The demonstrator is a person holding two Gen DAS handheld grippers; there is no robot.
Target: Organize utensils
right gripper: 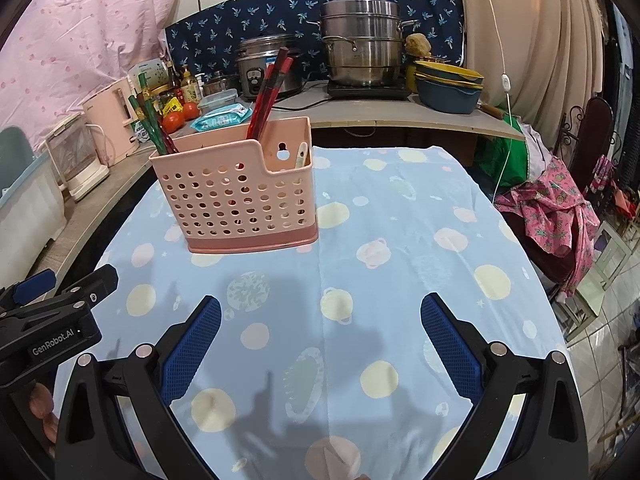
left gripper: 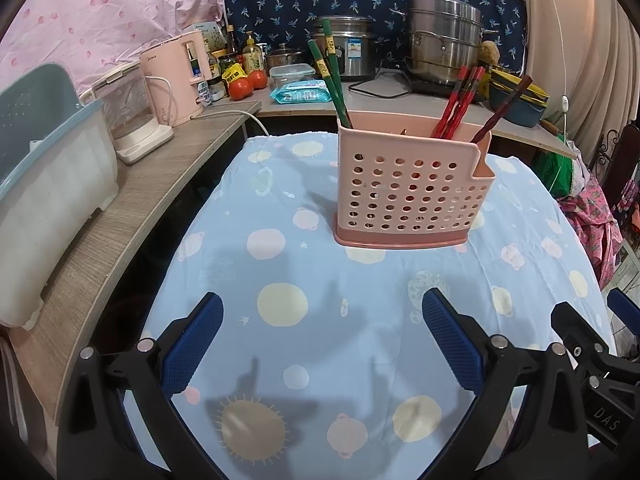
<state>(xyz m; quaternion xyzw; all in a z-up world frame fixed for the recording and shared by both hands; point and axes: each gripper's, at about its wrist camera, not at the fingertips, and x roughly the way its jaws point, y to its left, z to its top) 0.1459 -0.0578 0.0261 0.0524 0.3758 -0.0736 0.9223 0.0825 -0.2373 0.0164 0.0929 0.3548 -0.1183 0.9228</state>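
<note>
- The pink perforated utensil holder [left gripper: 412, 192] stands upright on the worktop [left gripper: 280, 280], on its blue planet-print cloth, well ahead of both grippers.
- Green chopsticks [left gripper: 330, 80] sit at one end, red chopsticks [left gripper: 458, 100] towards the other, with a darker pair [left gripper: 502, 110] beside those; a pale utensil [right gripper: 301, 155], possibly a spoon, pokes from the low end compartment.
- No loose utensils lie on the cloth, so the sorting looks done, or nearly.
- All sticks have their long axes steeply upright, tops leaning outwards and away.
- The left gripper [left gripper: 322, 344] and right gripper [right gripper: 320, 344] are both spread wide, holding nothing, hovering above the cloth.
</note>
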